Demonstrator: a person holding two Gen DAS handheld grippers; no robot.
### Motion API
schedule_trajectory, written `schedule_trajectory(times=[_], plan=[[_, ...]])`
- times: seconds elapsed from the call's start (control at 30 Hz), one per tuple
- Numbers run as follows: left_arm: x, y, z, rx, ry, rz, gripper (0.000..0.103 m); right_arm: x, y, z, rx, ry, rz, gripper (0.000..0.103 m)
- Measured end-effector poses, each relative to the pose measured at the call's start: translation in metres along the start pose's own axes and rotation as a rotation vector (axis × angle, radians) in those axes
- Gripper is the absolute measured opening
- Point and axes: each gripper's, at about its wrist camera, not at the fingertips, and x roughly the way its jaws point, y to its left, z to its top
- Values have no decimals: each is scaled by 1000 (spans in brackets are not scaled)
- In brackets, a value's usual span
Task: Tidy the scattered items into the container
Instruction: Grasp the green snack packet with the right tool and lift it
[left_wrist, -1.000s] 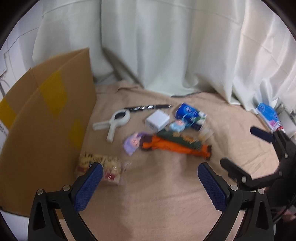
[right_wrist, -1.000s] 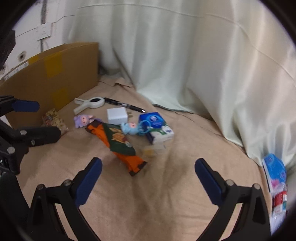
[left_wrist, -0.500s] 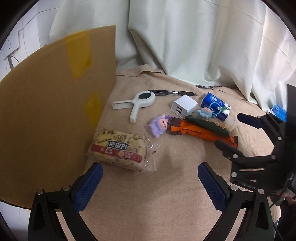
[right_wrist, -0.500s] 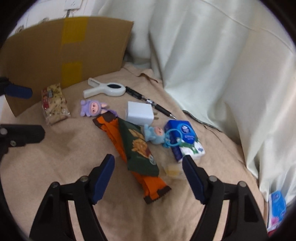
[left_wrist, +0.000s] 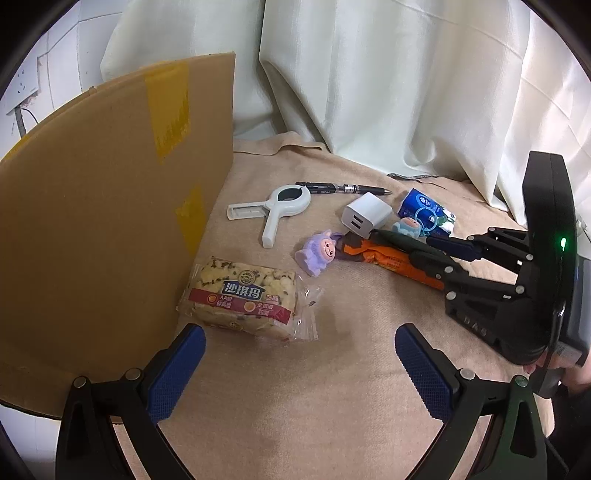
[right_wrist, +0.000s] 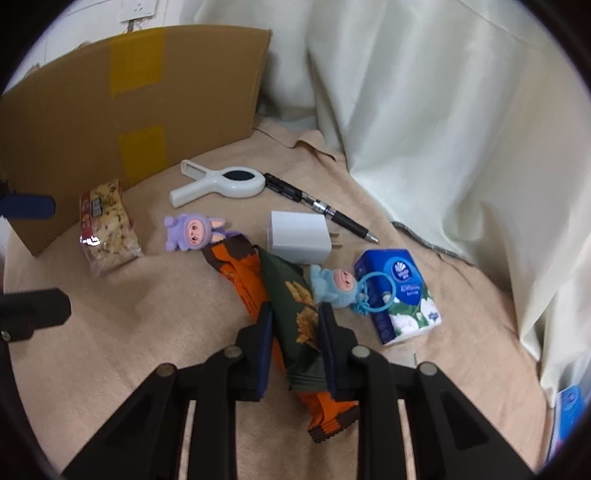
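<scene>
Right gripper (right_wrist: 294, 334) jaws now clamp snack packets (right_wrist: 291, 306).

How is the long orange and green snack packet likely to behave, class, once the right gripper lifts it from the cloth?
The snack packet looks like thin crinkled foil, so it is probably light and floppy. The right gripper grips near its middle, so both ends may droop. Its glossy film could slip, and the blue doll touching it might shift.

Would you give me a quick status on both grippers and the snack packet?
Right gripper closed around green-and-orange snack packet, packet on the cloth. Left gripper open, empty, near cake packet. Blue doll touching the snack packet.
</scene>
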Motion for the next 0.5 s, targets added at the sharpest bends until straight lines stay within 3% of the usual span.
schedule_trajectory(times=[0.1, 0.3, 0.5], plan=[[0, 1, 1, -7, 1, -10, 103, -6, -12, 1, 94, -8, 50, 18], [1, 2, 0, -16, 9, -25, 103, -24, -29, -3, 270, -28, 107, 16], [9, -1, 7, -67, 48, -95, 103, -51, -52, -14, 459, -88, 154, 16]])
